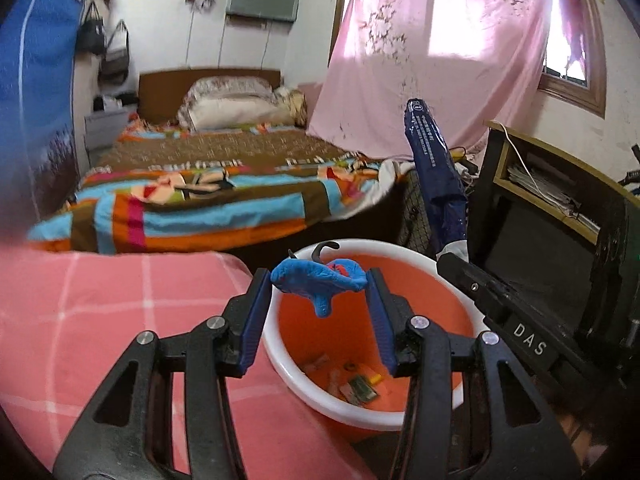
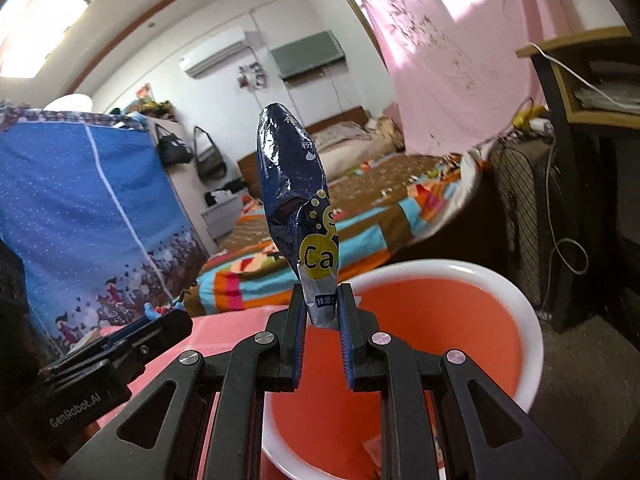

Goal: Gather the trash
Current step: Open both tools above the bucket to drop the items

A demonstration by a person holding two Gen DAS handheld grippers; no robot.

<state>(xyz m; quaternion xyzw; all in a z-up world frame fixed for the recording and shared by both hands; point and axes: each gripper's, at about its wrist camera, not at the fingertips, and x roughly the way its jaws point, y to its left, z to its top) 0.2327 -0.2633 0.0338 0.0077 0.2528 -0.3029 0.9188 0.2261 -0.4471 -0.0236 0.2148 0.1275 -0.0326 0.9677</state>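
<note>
We hold two pieces of trash over the bin. The first is a crumpled blue wrapper (image 1: pixel 320 280), soft in shape, with a small red mark and a dark curled bit at its top. It sits between the blue pads of the left gripper (image 1: pixel 318 280), and both pads press on its ends, so the fingers are closed on it at about half their width. It hangs above the near edge of the orange bin (image 1: pixel 400 292), over the inside.

The second piece is a dark blue foil packet (image 2: pixel 294 184) with a yellow circle that reads "Ca" and a grey lower end. The right gripper (image 2: pixel 320 308) pinches this lower end, its fingers almost fully closed, and the packet stands upright above them. From the left wrist view we see the same packet (image 1: pixel 434 176) rising from the right gripper at the far right rim of the bin.

The bin is round, with a white rim and orange walls. At its bottom lie a few small scraps (image 1: pixel 352 384); we cannot tell what they are. The bin stands just beside a pink checked cover (image 1: pixel 100 320) on its left.

Behind it there is a bed with a striped colourful blanket (image 1: pixel 200 200) and pillows by a brown headboard. A pink sheet (image 1: pixel 432 64) hangs before the window. To the right stands a dark desk (image 1: pixel 560 184) with papers on a shelf, and to the left a blue fabric wardrobe (image 2: pixel 92 208).
</note>
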